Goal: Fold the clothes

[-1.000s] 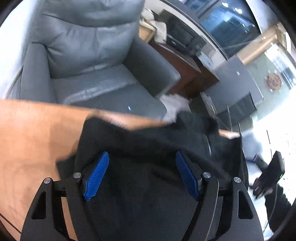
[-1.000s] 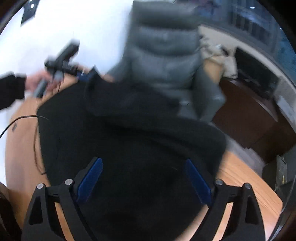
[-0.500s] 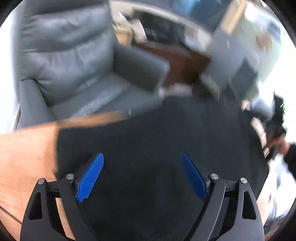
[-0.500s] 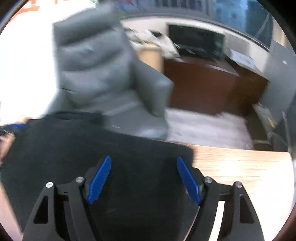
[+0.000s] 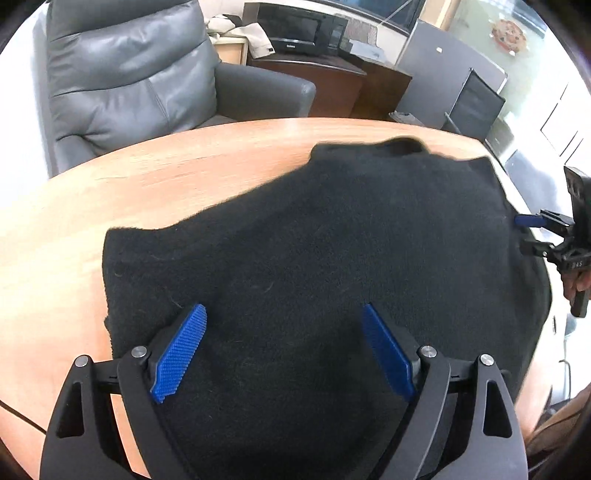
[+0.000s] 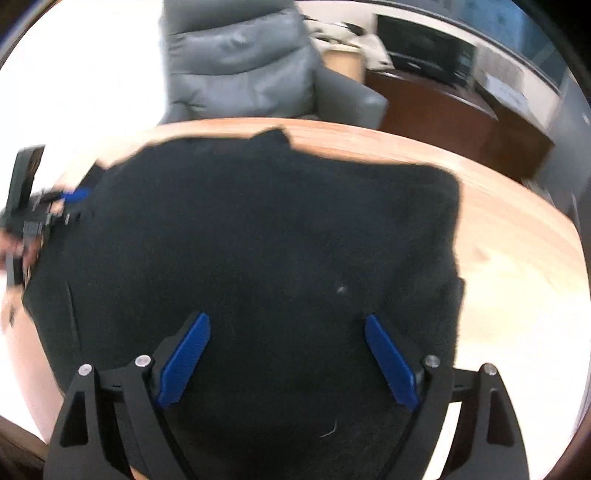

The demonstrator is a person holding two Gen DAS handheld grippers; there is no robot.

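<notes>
Looking along the left gripper point(image 5: 282, 345), its blue pads are spread wide with nothing between them, above a black garment point(image 5: 314, 251) lying spread over a round wooden table point(image 5: 166, 173). Beyond the table stands a grey leather armchair point(image 5: 125, 70), with a dark wooden cabinet point(image 5: 332, 85) and a black screen point(image 5: 291, 27) behind it. At the cloth's far right edge the right gripper point(image 5: 532, 221) shows, seen side-on; I cannot tell from here how far it is parted. Half a second ago the cloth filled more of this view and hid the table's far rim; now it lies lower and flatter.

From the right wrist, somewhat blurred, the right gripper point(image 6: 286, 354) also gapes wide and grips nothing, over the same garment point(image 6: 258, 240). The armchair point(image 6: 243, 59) and cabinet point(image 6: 436, 107) stand behind. The left gripper point(image 6: 74, 195) sits at the cloth's left edge. Earlier, the cloth covered less table on the right.
</notes>
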